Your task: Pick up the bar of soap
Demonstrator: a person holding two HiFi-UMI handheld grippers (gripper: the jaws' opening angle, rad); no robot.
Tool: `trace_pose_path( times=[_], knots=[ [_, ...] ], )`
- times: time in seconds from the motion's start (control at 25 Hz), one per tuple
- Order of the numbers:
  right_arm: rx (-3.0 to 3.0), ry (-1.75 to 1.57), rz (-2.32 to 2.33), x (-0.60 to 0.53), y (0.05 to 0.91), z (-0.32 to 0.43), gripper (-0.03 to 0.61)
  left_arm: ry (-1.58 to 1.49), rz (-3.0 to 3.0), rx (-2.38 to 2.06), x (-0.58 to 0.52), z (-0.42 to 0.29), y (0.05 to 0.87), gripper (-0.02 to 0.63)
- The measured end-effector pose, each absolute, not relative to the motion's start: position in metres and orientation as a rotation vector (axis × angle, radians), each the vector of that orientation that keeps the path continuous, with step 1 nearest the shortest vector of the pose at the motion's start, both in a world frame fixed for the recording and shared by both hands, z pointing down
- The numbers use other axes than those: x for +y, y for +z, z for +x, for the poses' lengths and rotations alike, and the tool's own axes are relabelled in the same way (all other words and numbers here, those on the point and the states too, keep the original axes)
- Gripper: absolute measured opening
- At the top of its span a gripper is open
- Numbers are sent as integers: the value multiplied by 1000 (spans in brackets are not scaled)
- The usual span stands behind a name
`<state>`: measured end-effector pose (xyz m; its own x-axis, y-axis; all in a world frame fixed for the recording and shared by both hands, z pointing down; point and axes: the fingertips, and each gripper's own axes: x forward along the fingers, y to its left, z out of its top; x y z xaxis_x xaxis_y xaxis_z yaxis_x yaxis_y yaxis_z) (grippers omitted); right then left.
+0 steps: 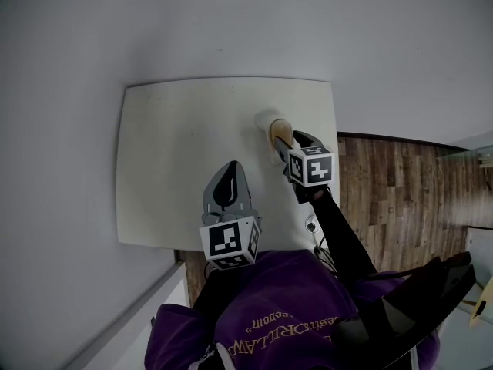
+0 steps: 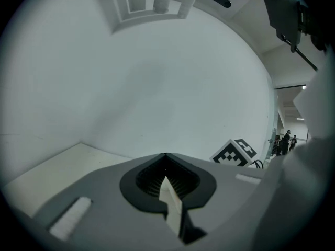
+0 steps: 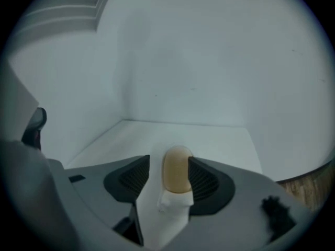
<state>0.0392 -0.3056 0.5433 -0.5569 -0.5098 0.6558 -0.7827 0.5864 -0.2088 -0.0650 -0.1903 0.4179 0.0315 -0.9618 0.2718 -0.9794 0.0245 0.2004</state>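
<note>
Right grey tongs (image 3: 169,166) are spread, with the tan oval bar of soap (image 3: 177,172) between them. It lies on the white square table (image 1: 177,153), near its right edge. Left grey tongs (image 2: 166,158) are pressed together, empty. Squeezing and lifting come next.

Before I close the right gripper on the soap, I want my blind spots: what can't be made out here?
Head view: the soap's near end, covered by the right gripper.
Right gripper view: whether the pad at picture right touches the soap; their edges merge.
Both views: what the white piece under the soap is; too pale against the table.
Left gripper view: no soap shows; the left gripper's body fills the lower frame.
</note>
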Motion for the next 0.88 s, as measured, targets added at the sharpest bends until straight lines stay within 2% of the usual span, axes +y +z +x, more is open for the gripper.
trace_pose_path(
  times=[0.28,0.88],
  knots=[
    [-2160,630,1022,-327,573,31,275,57,1930,-1991,-198,-89,428,8],
    [-2072,609,1031,-335,601,25,275,47,1868,-2005,-209,-113,442,8]
  ],
)
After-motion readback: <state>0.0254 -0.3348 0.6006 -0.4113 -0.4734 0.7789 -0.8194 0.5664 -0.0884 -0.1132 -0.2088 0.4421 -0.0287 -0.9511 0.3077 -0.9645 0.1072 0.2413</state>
